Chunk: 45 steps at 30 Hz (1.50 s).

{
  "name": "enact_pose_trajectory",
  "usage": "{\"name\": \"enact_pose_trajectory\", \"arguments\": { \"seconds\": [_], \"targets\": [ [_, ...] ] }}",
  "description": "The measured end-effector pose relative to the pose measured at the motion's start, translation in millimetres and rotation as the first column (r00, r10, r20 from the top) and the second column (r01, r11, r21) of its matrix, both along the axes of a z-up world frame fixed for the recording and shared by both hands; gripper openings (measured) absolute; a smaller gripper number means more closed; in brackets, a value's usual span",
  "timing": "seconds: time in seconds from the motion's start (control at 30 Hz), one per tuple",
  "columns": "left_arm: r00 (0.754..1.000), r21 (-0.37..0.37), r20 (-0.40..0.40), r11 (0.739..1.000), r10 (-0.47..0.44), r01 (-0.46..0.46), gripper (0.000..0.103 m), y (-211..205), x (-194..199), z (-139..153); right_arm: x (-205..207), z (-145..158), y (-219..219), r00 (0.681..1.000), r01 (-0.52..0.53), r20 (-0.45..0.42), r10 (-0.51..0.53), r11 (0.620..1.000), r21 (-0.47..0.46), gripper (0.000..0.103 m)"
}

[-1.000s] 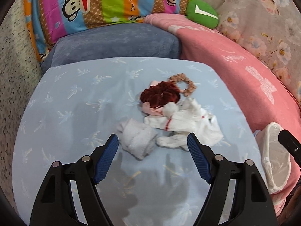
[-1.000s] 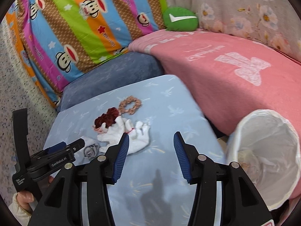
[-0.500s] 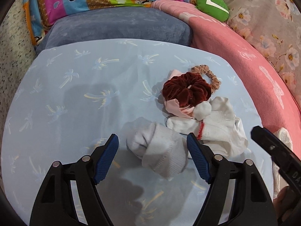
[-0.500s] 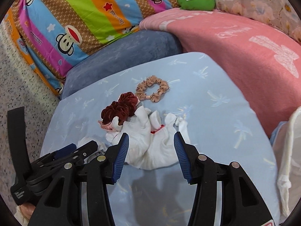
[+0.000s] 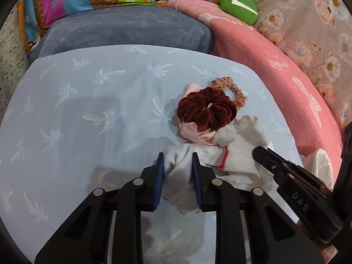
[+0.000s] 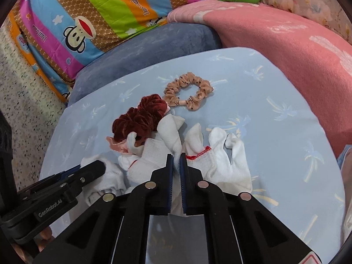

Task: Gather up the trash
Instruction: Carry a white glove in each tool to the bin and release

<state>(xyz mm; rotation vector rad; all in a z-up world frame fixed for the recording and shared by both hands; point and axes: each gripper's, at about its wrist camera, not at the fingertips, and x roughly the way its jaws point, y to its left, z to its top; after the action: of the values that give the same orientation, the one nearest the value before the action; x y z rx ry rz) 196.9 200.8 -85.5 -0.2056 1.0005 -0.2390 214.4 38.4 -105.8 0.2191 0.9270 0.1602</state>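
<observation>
Grippers clamp first cloth items

Both jaws had just been closing. The left gripper (image 5: 177,167) pinched the grey sock (image 5: 179,176); the right gripper (image 6: 176,171) squeezed nearly together on the white glove (image 6: 217,165). Both pieces lay on the blue sheet (image 5: 88,110), unlifted. The red scrunchie (image 5: 205,110) and tan scrunchie (image 6: 189,94) remained; the white bag (image 5: 321,165) waited at the edge.

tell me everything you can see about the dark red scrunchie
The dark red scrunchie is a gathered ring of velvet-looking fabric with a small centre hole. It lies flat on the pale blue sheet, partly on a pink cloth, touching the white gloves. The tan dotted scrunchie lies just behind it. No gripper touches it.
</observation>
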Motion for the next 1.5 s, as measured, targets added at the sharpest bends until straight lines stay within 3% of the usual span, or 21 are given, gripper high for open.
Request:
{"name": "enact_pose_trajectory", "arguments": {
  "seconds": [0.4, 0.7, 0.9, 1.1, 1.5],
  "targets": [
    [0.987, -0.012, 0.099, 0.991, -0.129, 0.131, 0.021, -52.8, -18.4, 50.7, -55.8, 90.9, -48.1, 0.979, 0.09, 0.18, -0.093, 0.996, 0.027, 0.005],
    [0.936, -0.01, 0.189, 0.953, -0.296, 0.303, 0.021, -133.5, -48.6, 90.0, -117.3, 143.8, -132.4, 0.933, 0.245, 0.273, -0.236, 0.969, -0.001, 0.005],
    [0.883, 0.01, 0.199, 0.902, -0.424, 0.431, 0.021, -208.9, -66.8, 95.4, -159.9, 151.3, -204.6, 0.89, 0.373, 0.27, -0.369, 0.927, 0.038, 0.005],
    [0.829, 0.015, 0.188, 0.845, -0.528, 0.535, 0.021, -278.7, -90.0, 90.5, -199.4, 140.0, -273.4, 0.847, 0.48, 0.247, -0.47, 0.877, 0.023, 0.005],
    [0.757, 0.056, 0.141, 0.769, -0.638, 0.637, 0.022, -354.3, -118.8, 76.9, -228.7, 113.9, -343.4, 0.798, 0.57, 0.207, -0.566, 0.821, 0.047, 0.005]
  ]
}}
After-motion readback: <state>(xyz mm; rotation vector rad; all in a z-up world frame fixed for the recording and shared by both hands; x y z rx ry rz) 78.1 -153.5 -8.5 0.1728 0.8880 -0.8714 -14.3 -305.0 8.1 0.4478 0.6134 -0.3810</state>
